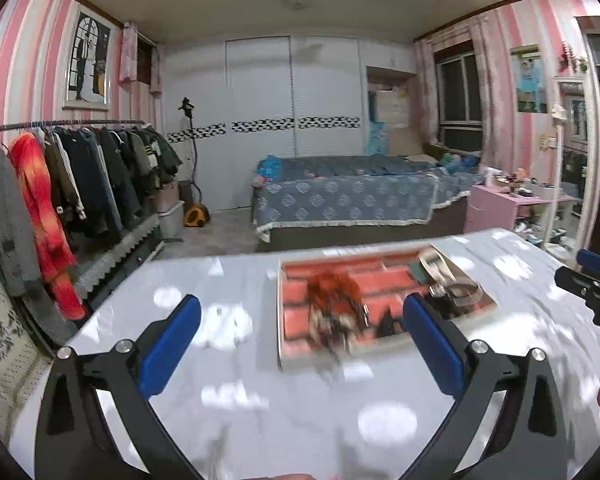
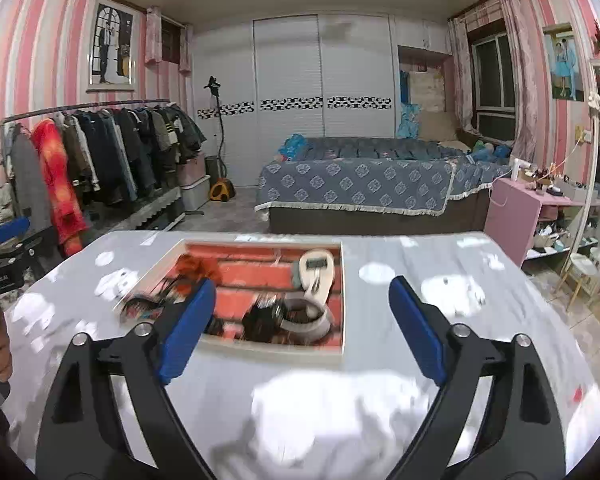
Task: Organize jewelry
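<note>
A white-rimmed jewelry tray [image 1: 280, 320] with red compartments lies on the glossy white table [image 1: 228, 360]. In it are a red-orange tasselled piece [image 1: 334, 290], dark tangled jewelry [image 1: 340, 332] and a cream watch [image 1: 436, 264]. My left gripper [image 1: 300, 344] is open and empty, just in front of the tray. In the right wrist view the tray [image 2: 268, 348] holds the cream watch [image 2: 316, 272], a grey band [image 2: 308, 320] and the tasselled piece [image 2: 198, 268]. My right gripper [image 2: 300, 328] is open and empty, its left pad [image 2: 188, 328] over the tray's near left part. Everything is motion-blurred.
The right gripper's body [image 1: 592, 288] shows at the table's right side; the left one [image 2: 4, 256] shows at its left. Beyond the table are a bed [image 2: 360, 188], a clothes rack [image 2: 100, 148] and a pink dresser [image 2: 516, 208].
</note>
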Demonstrator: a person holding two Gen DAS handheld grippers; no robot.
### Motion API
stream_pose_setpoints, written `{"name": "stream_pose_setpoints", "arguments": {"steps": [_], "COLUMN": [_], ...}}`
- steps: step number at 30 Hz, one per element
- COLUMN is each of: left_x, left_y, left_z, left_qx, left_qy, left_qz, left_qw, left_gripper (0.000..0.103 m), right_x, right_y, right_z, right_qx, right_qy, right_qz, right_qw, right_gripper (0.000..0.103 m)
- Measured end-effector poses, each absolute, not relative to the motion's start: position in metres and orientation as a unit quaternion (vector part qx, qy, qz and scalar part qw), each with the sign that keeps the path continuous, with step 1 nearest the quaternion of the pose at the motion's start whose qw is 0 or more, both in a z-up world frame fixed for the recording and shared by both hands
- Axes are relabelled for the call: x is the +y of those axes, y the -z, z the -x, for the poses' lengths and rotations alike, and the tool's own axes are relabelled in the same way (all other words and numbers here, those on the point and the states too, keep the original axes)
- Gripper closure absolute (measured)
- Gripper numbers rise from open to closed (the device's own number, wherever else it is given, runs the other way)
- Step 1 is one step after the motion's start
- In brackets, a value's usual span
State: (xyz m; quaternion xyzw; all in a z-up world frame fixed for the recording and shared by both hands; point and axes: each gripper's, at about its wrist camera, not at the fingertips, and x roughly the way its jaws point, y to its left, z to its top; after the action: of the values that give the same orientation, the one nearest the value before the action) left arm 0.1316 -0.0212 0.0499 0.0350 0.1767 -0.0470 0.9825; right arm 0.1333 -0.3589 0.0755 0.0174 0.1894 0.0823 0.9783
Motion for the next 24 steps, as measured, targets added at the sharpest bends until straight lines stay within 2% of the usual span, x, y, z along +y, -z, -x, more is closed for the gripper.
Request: {"name": "stream_pose_setpoints", "arguments": {"steps": [6,12,24], "left_x": [-0.012,-0.011,0.003], "left_y": [-0.008,0.022,0.024], "left_z": [-0.078,-0.07,-0.067], "left_qx": [0.156,0.158,0.155], "left_qy": [-0.004,0.0,-0.023], "left_qz": [-0.064,-0.048,-0.009], "left_qw": [0.986,0.986,0.988], "left_gripper": [0.004,0.004,0.004], "right_x": [-0.343,-0.328,-0.321], "right_y": [-0.04,-0.017,-0.013], "right_z": [-0.072,-0.047,-0.046], "right_qx": [0.193,0.171,0.161], "right_qy": [-0.11,-0.11,-0.086], "right_qz": [-0.016,-0.019,0.005], "right_qw": [0.975,0.979,0.983], "right_gripper": [0.011,0.01,0.007]}}
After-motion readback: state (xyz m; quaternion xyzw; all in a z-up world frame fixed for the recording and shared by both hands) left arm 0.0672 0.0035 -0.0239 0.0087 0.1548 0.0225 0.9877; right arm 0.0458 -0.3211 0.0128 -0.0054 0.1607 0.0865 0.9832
